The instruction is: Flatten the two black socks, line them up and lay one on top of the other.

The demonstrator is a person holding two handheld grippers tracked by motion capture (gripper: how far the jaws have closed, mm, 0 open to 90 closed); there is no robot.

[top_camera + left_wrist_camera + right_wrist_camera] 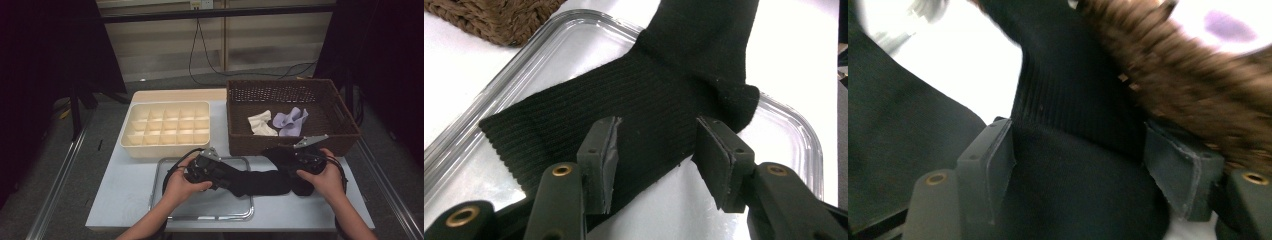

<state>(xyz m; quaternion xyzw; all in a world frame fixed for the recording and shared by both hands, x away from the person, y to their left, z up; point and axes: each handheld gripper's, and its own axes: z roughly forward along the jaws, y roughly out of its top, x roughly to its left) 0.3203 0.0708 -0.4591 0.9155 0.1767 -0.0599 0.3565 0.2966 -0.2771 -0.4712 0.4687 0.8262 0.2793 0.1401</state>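
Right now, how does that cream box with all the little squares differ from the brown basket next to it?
The cream box is smooth, pale and split into many small compartments, while the brown basket is dark woven wicker with one open space. The box looks empty; the basket holds a white sock and a lilac sock. The box is smaller and lower than the basket. Both are rectangular, open-topped and sit side by side on the table.

A cream divider box (166, 126) sits at the tabletop's (125, 200) far left; a wicker basket (290, 89) at far right holds white (261, 122) and lilac socks (291, 120).
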